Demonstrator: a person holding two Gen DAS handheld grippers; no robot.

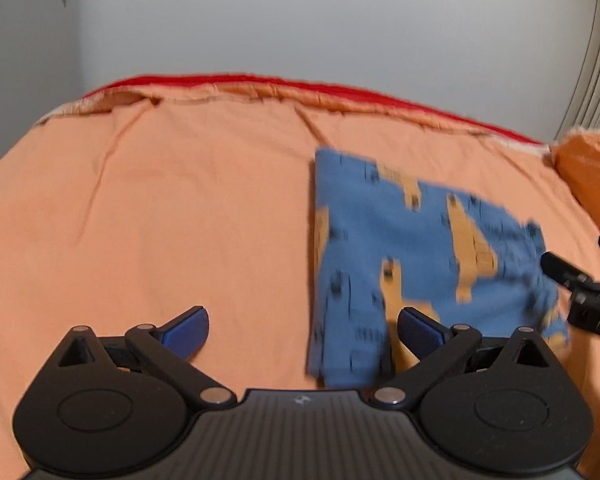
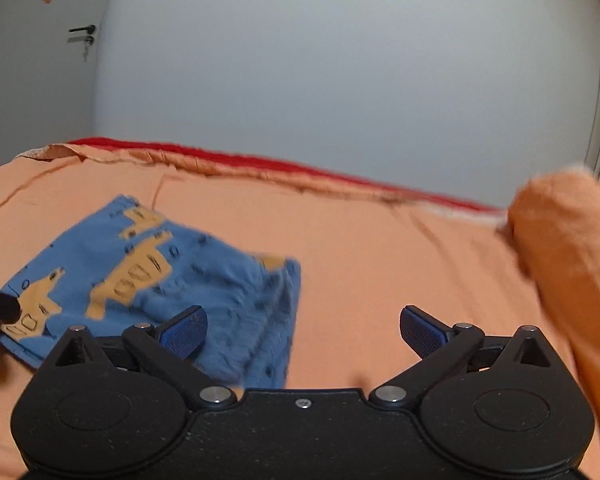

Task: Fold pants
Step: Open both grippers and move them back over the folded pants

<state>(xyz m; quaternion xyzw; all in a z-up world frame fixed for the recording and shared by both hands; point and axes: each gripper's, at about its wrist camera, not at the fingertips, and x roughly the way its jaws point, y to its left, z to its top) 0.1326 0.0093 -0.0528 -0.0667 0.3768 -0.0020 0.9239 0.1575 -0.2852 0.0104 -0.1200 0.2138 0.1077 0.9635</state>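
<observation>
Left gripper (image 1: 302,330) low in the frame, blue pads (image 1: 188,326) wide apart, holding nothing. Right pad in front of the bottom edge of the pants (image 1: 412,264); touching or not, hard to tell.

Blue pants with orange truck pictures, folded into a small pile, right of middle in the left view, flat on the orange bed sheet (image 1: 160,208). Tip of the other claw poking in at the right edge, close to the pants.

Right gripper (image 2: 303,330) low in its frame too, pads spread open, empty. Pants (image 2: 148,276) at the lower left there, blurry. Orange pillow (image 2: 568,232) at the right edge. Gray wall (image 2: 340,80) behind, door handle (image 2: 82,30) at upper left.
</observation>
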